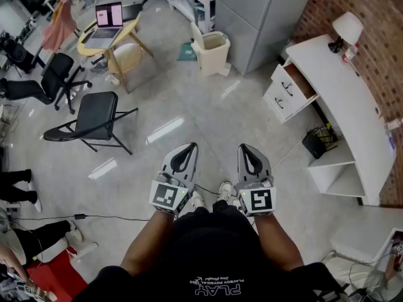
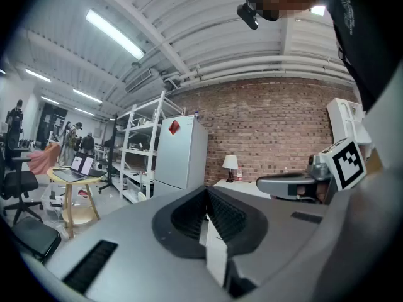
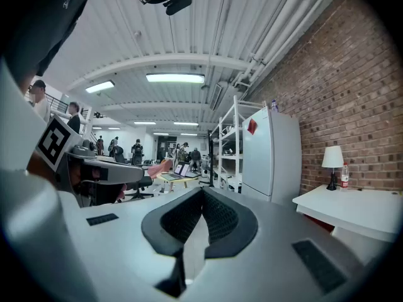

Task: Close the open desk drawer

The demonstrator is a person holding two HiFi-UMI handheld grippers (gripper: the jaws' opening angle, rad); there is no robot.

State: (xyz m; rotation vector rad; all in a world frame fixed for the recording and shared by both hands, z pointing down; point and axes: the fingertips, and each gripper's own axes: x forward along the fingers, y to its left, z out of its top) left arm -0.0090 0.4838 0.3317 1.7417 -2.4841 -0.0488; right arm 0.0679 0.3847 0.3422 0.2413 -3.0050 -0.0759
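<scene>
A white desk stands along the brick wall at the right. Its top drawer is pulled out toward the room, showing a brown inside, and the drawer below it is pushed in. Both grippers are held side by side at waist height, far from the desk. My left gripper is shut with nothing in it, and so is my right gripper. In the left gripper view the left gripper points level toward the wall. In the right gripper view the desk lies to the right of the right gripper.
A table lamp sits on the desk's far end. A white bin and a grey cabinet stand beyond. At the left are a black folding chair, an office chair and a round table with a laptop. A cable runs across the floor.
</scene>
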